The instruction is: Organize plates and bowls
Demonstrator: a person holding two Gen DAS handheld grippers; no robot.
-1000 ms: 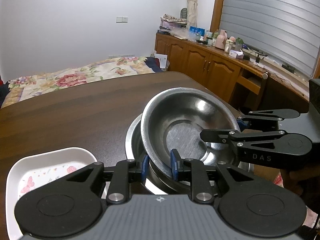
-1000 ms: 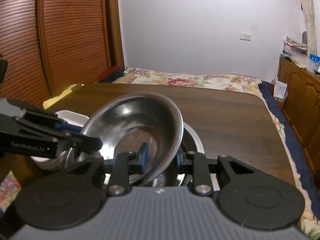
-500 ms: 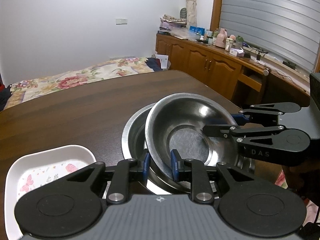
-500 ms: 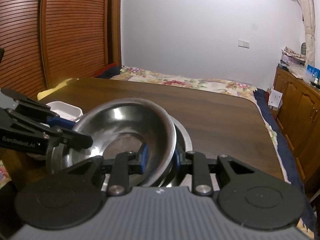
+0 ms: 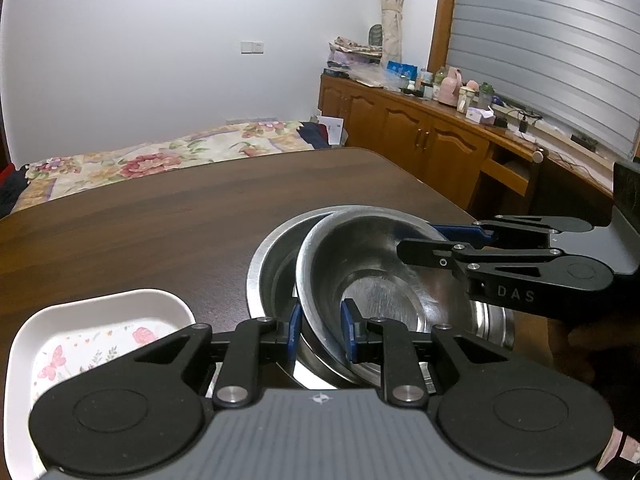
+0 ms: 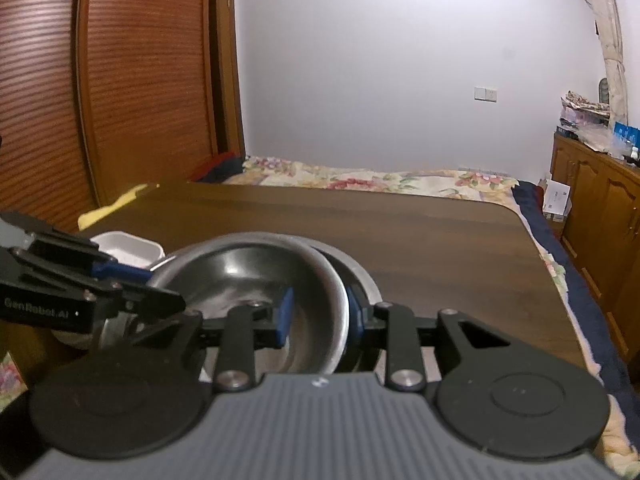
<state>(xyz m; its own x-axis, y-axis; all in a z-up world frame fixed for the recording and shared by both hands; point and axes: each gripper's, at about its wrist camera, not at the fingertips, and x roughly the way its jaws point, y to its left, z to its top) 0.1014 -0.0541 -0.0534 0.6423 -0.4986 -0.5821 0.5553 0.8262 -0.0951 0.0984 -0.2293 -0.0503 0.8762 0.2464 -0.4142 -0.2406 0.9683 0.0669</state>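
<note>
While our left gripper (image 5: 320,334) pinches the near rim of the steel bowl (image 5: 384,276), the bowl sits tilted inside a larger bowl (image 5: 272,264); our right gripper (image 6: 318,316) straddles the opposite rim, its jaws just opening. A white floral plate (image 5: 92,344) lies beside them on the table (image 5: 160,232).

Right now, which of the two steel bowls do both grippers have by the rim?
The smaller, upper bowl, tilted inside the wider bowl. The left gripper and right gripper straddle its rim; the wider one sits ungripped on the table.

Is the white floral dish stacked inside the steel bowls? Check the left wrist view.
No. The white floral dish sits on the table beside the larger steel bowl, apart from it.
</note>
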